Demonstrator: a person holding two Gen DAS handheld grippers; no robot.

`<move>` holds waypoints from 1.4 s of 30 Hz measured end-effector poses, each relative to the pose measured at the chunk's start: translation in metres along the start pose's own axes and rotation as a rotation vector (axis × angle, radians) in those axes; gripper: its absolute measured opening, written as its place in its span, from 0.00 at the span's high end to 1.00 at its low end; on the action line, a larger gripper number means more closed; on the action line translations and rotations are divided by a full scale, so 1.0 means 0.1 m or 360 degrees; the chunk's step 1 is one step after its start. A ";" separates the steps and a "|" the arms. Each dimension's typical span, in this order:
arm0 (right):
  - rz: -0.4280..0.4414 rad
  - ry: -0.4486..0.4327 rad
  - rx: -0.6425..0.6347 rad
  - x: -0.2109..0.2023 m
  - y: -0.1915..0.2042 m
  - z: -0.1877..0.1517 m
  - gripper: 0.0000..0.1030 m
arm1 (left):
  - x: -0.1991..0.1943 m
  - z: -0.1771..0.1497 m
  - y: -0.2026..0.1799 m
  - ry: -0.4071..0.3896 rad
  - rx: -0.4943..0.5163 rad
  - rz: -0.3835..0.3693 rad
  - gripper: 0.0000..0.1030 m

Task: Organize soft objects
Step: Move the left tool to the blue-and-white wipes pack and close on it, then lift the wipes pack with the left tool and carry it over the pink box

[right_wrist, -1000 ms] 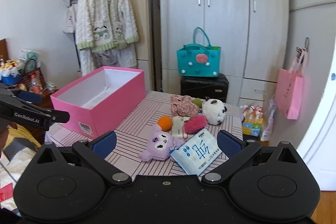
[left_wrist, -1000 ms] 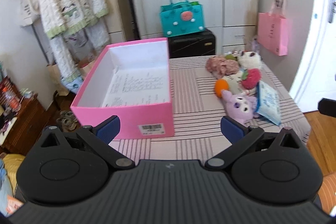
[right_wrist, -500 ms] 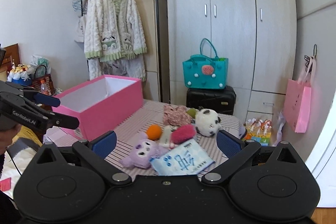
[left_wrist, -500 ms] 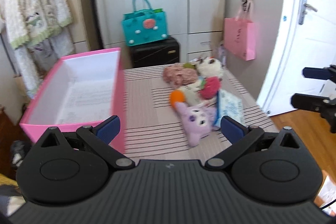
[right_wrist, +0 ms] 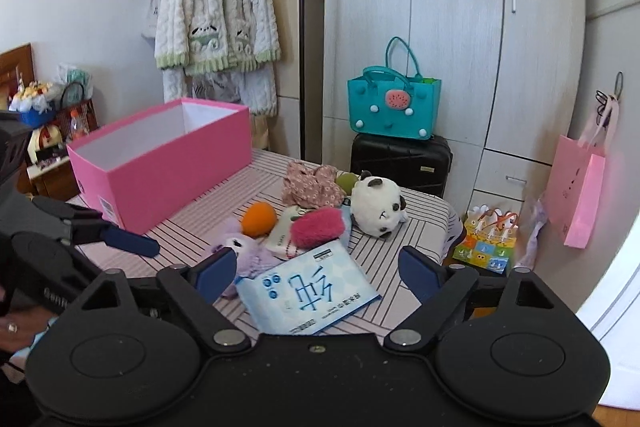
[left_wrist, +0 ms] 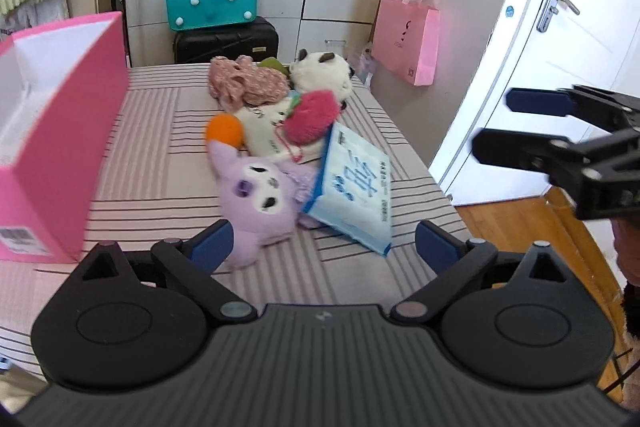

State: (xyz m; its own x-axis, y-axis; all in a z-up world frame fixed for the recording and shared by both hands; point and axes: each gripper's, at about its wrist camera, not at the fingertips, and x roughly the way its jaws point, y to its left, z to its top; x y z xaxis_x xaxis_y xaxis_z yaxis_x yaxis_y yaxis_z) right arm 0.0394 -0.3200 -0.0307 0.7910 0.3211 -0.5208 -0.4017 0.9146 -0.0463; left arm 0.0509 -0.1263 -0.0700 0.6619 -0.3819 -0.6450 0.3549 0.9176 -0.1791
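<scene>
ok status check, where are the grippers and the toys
Left gripper open, jaws just narrowing, at purple plush. Right gripper open, also narrowing, over tissue pack. Nothing held. Pink box empty; nothing in the way.

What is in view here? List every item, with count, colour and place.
box: 1, pink, open, table's left side
purple plush: 1, nearest the left gripper
tissue pack: 1, blue-white, in front of the right gripper
orange ball: 1, behind the purple plush
red fuzzy plush: 1, mid-pile
panda plush: 1, white-black, far end
floral cloth: 1, pink, far end
tote: 1, teal, on black suitcase
paper bag: 1, pink, hanging
left gripper: open, empty
right gripper: open, empty
</scene>
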 end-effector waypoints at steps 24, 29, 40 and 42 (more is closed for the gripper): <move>0.0546 0.0350 0.0017 1.52 -0.94 -0.06 0.47 | 0.77 -0.21 -0.20 0.0048 -0.0301 -0.0028 0.60; 0.0695 0.0406 0.0117 1.69 -1.09 -0.09 0.47 | 0.80 -0.20 -0.16 0.0033 -0.0350 -0.0013 0.62; 0.0683 0.0460 0.0156 1.60 -1.12 -0.19 0.82 | 0.84 -0.18 -0.13 0.0047 -0.0423 -0.0059 0.75; 0.0662 0.0480 0.0103 1.57 -1.08 -0.19 0.82 | 0.84 -0.18 -0.13 0.0054 -0.0434 -0.0066 0.75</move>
State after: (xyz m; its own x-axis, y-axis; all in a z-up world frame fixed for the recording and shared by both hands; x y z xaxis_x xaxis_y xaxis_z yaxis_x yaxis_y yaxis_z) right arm 0.1983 -0.3731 -0.1236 0.3984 0.5842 -0.7071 -0.6171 0.7411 0.2645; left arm 0.0898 -0.1684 -0.1352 0.6266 -0.4199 -0.6566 0.1873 0.8989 -0.3962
